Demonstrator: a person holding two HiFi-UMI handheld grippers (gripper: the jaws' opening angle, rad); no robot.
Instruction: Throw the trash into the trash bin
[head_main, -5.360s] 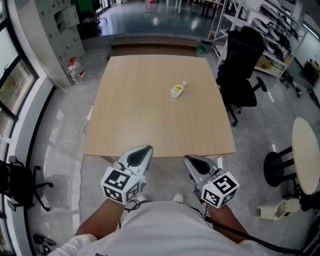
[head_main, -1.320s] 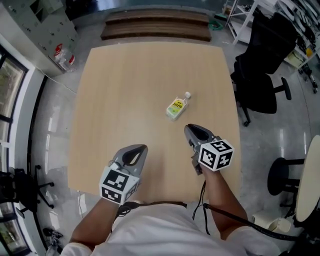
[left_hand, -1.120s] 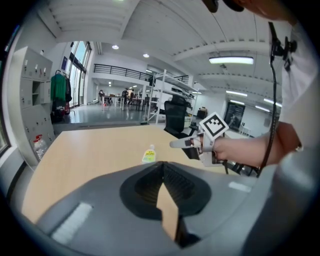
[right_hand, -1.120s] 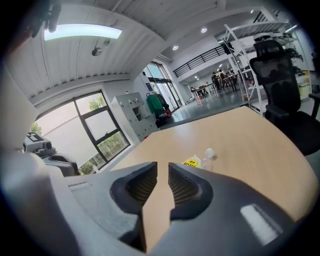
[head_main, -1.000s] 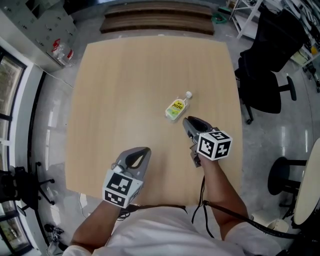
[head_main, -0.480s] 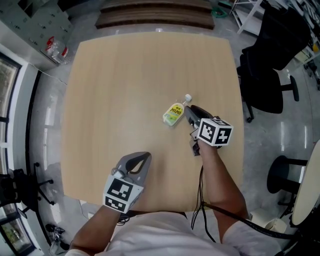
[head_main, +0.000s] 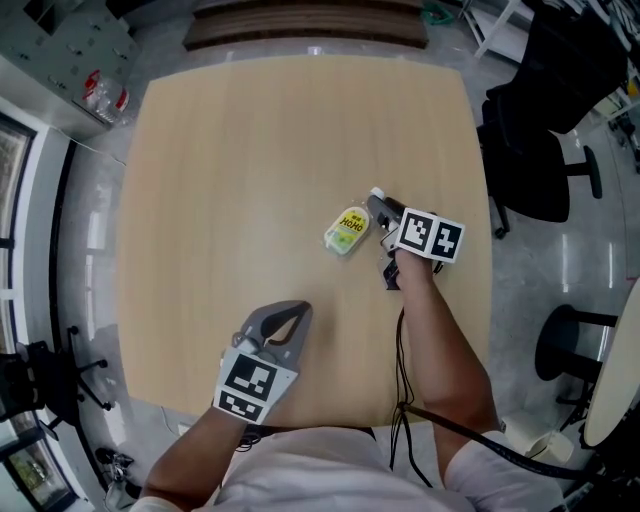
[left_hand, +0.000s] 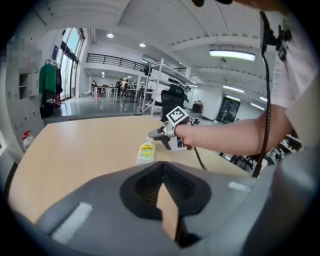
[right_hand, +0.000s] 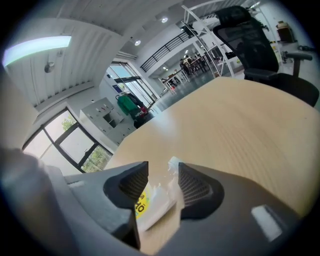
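Resting on pale wood tabletop (head_main: 250, 150), bottle (head_main: 347, 229) lies ungripped between jaws of right tool (head_main: 377, 206), just opened; left tool (head_main: 297, 311) closed; glossy grey floor (head_main: 92, 230) around.

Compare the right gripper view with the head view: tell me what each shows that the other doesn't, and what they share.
Only the right gripper view: the right gripper with its ribbed pads apart, having just been opening, and the small bottle between them, seemingly not gripped. Only the head view: the left gripper, shut, over the near part of the table, and the table's whole outline. Both: the bottle lying on the wooden table and the black office chair beside it.
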